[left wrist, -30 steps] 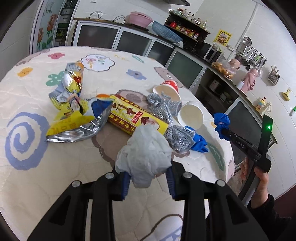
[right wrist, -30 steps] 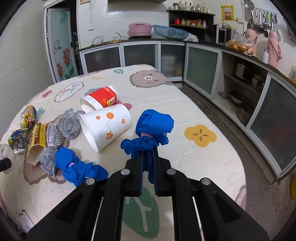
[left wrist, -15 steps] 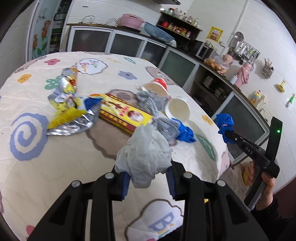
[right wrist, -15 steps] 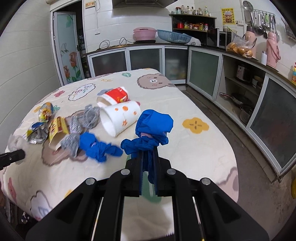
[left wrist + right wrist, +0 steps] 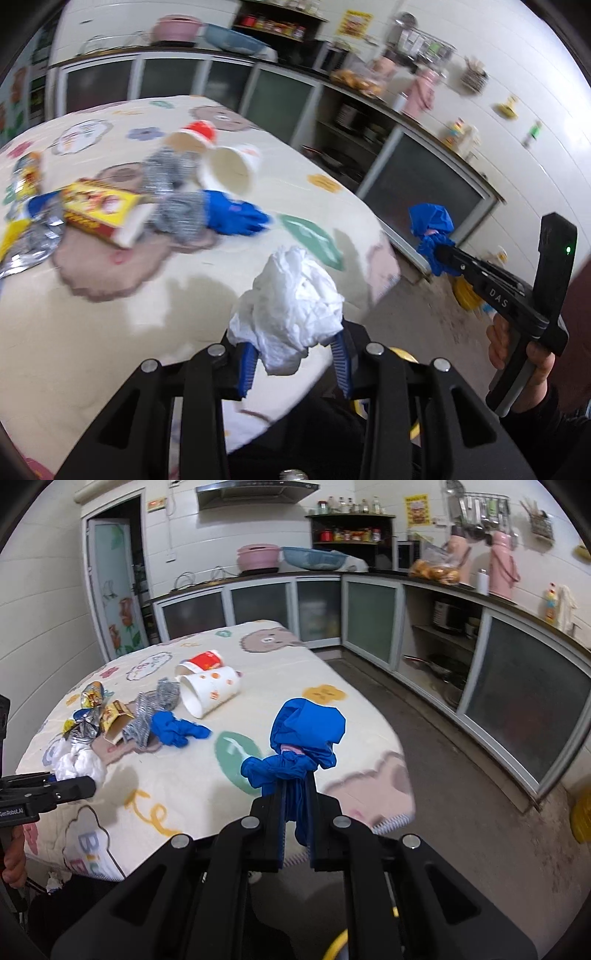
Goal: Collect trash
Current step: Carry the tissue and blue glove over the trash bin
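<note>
My left gripper [image 5: 293,360] is shut on a crumpled white tissue [image 5: 291,306], held above the table's near edge; the same tissue [image 5: 79,762] shows at the left of the right wrist view. A bunched blue glove [image 5: 304,738] is pinched in my right gripper [image 5: 295,825], which is shut on it off the table's corner, over the floor; from the left wrist view that glove [image 5: 432,225] hangs at the right. Still lying on the patterned tablecloth [image 5: 177,786] are a second blue glove [image 5: 175,731], two paper cups [image 5: 210,690], silver scrubbers [image 5: 147,716], a yellow box [image 5: 99,208] and foil wrappers [image 5: 86,712].
Kitchen cabinets [image 5: 517,686] run along the back and right walls, with bare floor [image 5: 461,794] between them and the table. A yellow object [image 5: 581,819] stands on the floor at the far right. A person's hand [image 5: 524,354] holds the right gripper's handle.
Both grippers have pulled back from the trash pile toward the table's near edge, each carrying its item. The left one has rolled somewhat. The table trash has not moved.
</note>
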